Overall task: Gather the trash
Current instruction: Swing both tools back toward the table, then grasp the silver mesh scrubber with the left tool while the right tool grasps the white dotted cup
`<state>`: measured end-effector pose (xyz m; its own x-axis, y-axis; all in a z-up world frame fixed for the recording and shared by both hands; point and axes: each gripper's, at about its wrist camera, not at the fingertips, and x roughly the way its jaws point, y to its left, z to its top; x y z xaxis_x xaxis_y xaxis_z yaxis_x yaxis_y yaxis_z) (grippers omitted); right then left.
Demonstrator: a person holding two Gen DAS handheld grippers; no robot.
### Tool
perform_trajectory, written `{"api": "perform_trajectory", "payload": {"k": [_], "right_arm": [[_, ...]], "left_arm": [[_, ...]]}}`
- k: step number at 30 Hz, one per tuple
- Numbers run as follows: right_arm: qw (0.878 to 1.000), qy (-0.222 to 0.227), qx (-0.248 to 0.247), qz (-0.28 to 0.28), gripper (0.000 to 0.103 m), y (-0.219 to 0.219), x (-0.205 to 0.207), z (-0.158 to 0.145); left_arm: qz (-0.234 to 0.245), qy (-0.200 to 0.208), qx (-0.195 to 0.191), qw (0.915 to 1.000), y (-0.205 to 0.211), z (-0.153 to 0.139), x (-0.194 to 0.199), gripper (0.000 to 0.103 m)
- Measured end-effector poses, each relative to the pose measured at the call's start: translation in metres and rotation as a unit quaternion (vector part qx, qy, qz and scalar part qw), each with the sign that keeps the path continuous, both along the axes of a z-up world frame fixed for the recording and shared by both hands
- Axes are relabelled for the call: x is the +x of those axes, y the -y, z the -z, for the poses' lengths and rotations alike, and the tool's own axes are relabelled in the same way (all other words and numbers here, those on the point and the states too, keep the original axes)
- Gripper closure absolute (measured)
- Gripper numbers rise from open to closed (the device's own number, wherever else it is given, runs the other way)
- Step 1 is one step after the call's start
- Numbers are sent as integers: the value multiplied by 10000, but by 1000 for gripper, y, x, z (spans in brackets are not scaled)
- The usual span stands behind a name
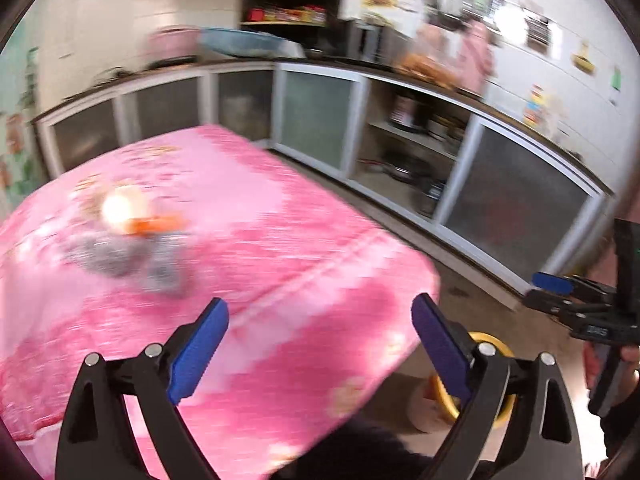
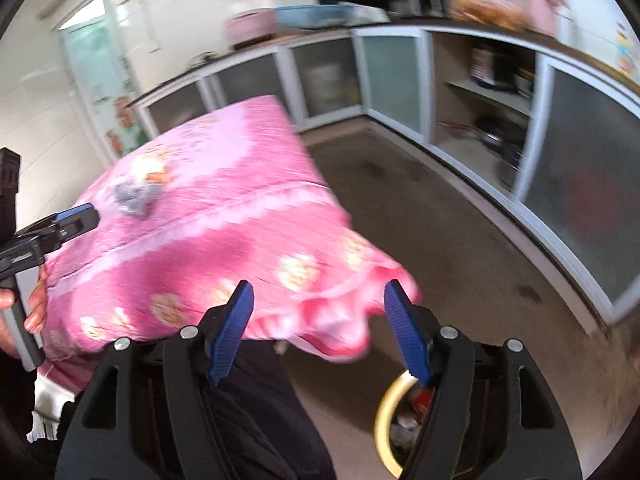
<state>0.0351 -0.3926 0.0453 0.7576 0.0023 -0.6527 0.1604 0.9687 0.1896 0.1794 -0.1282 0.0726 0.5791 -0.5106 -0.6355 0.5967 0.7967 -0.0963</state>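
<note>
Bench (image 1: pixel 280 240) under pink floral cloth fills our view. Yellow-rimmed bin (image 2: pixel 386 420) on floor at 5 o'clock of bench, scraps inside. Trash pile (image 1: pixel 128 240) (grey crumple, orange-white wrapper) sits on bench at 10 o'clock, well apart from us. Left gripper (image 1: pixel 320 344) jaws wide, empty; right gripper (image 2: pixel 320 332) jaws fairly wide, empty. We judge: between pickups; next, reach to pile, close on one piece. All blurred; no writing legible.

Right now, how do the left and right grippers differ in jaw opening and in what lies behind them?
The left gripper has its jaws spread wider than the right gripper. The left looks over the top of the pink tablecloth; the right looks over the cloth's hanging corner, towards the floor. Both are open and hold nothing, both have blue pads, and the yellow-rimmed bin sits by each one's right finger.
</note>
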Motion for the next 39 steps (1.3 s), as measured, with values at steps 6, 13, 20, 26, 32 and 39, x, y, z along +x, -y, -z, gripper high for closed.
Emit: {"api": "perform_trajectory", "payload": {"k": [6, 13, 20, 26, 32, 39], "right_arm": [[9973, 21, -52, -735, 39, -62, 60, -13], [9918, 65, -225, -1255, 39, -108, 119, -22], [9793, 14, -810, -1855, 39, -146, 198, -34], [9680, -138, -989, -2301, 39, -167, 268, -40], [9613, -473, -913, -2558, 39, -180, 334, -31], [9519, -668, -1001, -2819, 39, -202, 383, -19]], "left_arm": [[-757, 94, 91, 9970, -77, -4, 32, 10], [-1359, 309, 143, 9901, -132, -6, 60, 8], [-1761, 132, 212, 9841, -154, 8, 111, 8], [-1702, -103, 271, 9850, -157, 23, 139, 8], [-1469, -277, 457, 9877, -145, 34, 159, 8], [-1225, -478, 419, 9904, -135, 37, 181, 8]]}}
